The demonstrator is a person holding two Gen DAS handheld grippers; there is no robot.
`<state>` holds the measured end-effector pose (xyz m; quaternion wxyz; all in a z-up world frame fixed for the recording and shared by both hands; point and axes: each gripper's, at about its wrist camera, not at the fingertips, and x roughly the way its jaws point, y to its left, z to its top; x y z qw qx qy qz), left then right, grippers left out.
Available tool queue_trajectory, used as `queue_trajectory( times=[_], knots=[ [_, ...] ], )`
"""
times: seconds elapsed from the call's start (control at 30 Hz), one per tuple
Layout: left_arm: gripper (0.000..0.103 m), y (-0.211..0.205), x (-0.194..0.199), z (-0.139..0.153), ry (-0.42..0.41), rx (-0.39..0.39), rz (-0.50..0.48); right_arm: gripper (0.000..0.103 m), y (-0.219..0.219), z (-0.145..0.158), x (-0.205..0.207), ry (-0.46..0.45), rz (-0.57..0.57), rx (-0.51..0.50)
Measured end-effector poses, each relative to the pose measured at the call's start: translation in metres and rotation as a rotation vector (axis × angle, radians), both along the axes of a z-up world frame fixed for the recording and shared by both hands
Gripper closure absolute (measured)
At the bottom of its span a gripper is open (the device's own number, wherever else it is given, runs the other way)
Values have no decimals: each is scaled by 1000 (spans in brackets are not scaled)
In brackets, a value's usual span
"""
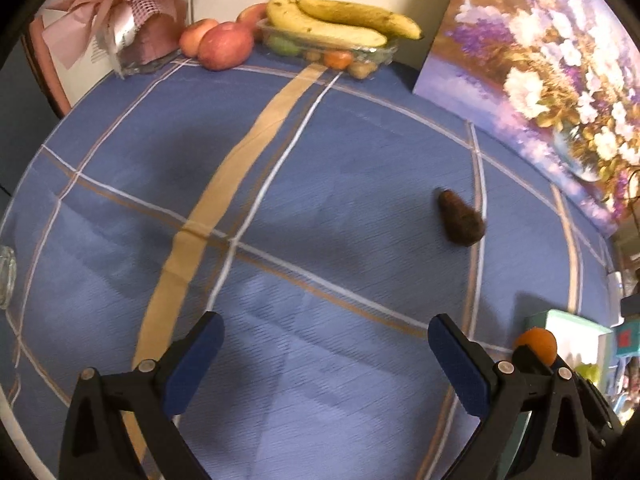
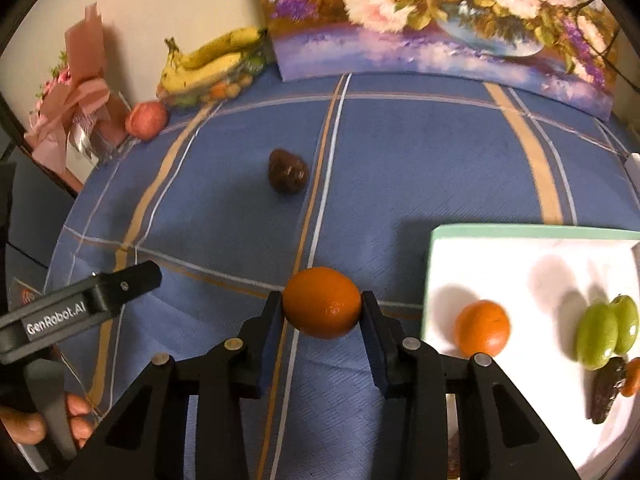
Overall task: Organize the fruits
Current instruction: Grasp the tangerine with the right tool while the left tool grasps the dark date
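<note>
You are pinching a round orange citrus fruit [image 2: 322, 308] in your right gripper [image 2: 322, 312], beside the white tray [image 2: 460, 252] collecting sorted fruit; your left gripper [image 1: 324, 354] is hanging spread and empty.

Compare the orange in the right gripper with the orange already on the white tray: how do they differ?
The orange in the right gripper is clamped between both pads over the blue tablecloth; the orange on the white tray lies free on the tray with nothing gripping it. The gripped orange has no fruit around it; the tray orange lies near two green fruits, not touching them. Both are round, orange and of similar size.
</note>
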<state>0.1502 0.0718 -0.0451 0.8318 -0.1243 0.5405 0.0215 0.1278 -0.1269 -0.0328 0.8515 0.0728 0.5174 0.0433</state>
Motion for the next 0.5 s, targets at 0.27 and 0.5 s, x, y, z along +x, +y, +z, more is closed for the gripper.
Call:
queue_trajectory(
  times=[0.27, 0.5],
  knots=[
    [0, -18, 16, 1, -55, -49, -21, 63, -30, 22, 3, -61, -62, -45],
    [0, -33, 39, 0, -71, -98, -43, 63, -55, 31, 6, -68, -132, -78]
  ],
)
